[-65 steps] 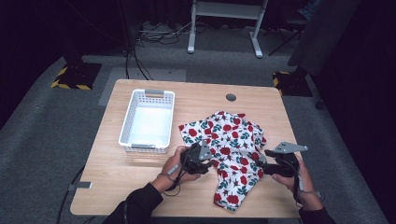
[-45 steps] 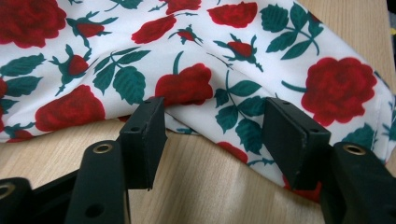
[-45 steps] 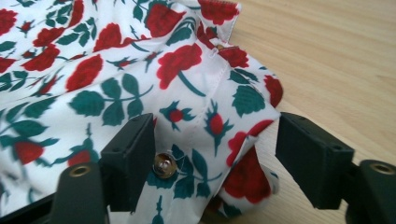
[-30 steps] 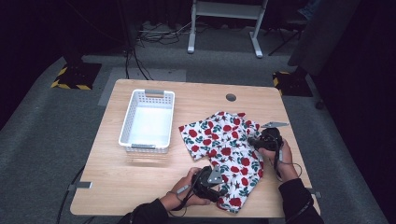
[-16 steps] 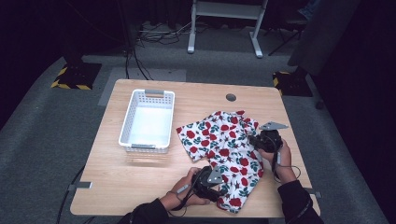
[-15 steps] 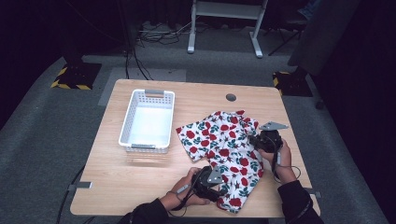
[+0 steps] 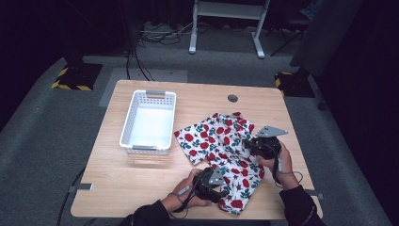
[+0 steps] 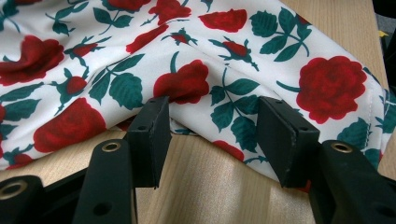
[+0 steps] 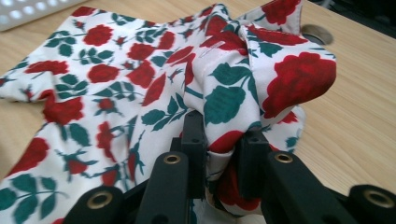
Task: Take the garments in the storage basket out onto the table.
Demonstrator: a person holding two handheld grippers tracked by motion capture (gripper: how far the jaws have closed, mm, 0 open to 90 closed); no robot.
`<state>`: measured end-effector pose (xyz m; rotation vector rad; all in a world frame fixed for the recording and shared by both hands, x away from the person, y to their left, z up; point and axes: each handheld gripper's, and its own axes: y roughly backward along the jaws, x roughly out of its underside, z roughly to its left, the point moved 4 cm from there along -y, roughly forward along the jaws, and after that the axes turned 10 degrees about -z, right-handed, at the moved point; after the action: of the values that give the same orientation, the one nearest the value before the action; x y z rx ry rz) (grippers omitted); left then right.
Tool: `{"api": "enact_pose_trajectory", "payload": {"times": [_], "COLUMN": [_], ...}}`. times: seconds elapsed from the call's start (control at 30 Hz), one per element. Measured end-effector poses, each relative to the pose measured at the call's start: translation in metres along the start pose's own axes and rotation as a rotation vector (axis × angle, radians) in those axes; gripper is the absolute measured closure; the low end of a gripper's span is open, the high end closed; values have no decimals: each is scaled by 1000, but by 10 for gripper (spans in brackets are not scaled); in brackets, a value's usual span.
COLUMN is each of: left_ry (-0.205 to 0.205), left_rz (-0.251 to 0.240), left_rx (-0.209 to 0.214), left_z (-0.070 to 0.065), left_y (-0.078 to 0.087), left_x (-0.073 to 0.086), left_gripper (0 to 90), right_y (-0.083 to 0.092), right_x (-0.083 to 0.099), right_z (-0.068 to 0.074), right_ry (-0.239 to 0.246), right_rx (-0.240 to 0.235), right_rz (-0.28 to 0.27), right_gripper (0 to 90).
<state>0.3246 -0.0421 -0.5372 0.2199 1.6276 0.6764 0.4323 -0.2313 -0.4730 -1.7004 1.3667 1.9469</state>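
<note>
**A:** Two grippers work one white cloth printed with red roses and green leaves (image 7: 221,150), which lies on the right half of the light wooden table (image 7: 141,188), beside the white slatted plastic basket (image 7: 148,121). From the high view, which is nearer the fold?

**B:** The right gripper (image 7: 254,146) sits at the cloth's right edge, the left gripper (image 7: 217,184) at its near corner. The cloth's long axis runs from the far left down toward the person.

**A:** And the left gripper view?

**B:** Its jaws stand spread, low on the table. The cloth's near hem (image 8: 219,135) lies just ahead of and between the pads (image 8: 152,135), with wood underneath; nothing is pinched yet.

**A:** The right gripper view?

**B:** Those jaws have just been closing, and a bunched edge of fabric (image 9: 261,88) is clamped between them, rising off the table. The rest of the cloth spreads away to the view's left.

**A:** So the next move?

**B:** Likely the left gripper must push forward onto the hem.
</note>
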Motion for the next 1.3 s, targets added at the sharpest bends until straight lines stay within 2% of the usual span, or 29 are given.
{"api": "enact_pose_trajectory", "payload": {"times": [0.2,0.37,0.67,0.73,0.9,1.2,1.3], "left_ry": [0,0,0,0,-1,-1,-1], "left_rz": [0,0,-1,-1,-1,0,25], "left_rx": [0,0,1,1,1,-9,-22], "left_z": [0,0,0,0,0,0,2], "left_y": [0,0,0,0,0,0,4], "left_x": [0,0,0,0,0,0,0], "left_gripper": [449,449,449,449,449,434,390], "right_y": [-3,-6,-18,-22,-26,-34,-33], "right_x": [-4,-4,7,11,15,24,24], "right_z": [24,42,70,74,81,86,86], "right_ry": [74,117,216,243,270,286,281], "right_rx": [-70,-116,-192,-208,-227,-251,-256], "right_rz": [8,18,90,109,135,170,173], "right_gripper": [773,774,774,772,766,767,761]}}
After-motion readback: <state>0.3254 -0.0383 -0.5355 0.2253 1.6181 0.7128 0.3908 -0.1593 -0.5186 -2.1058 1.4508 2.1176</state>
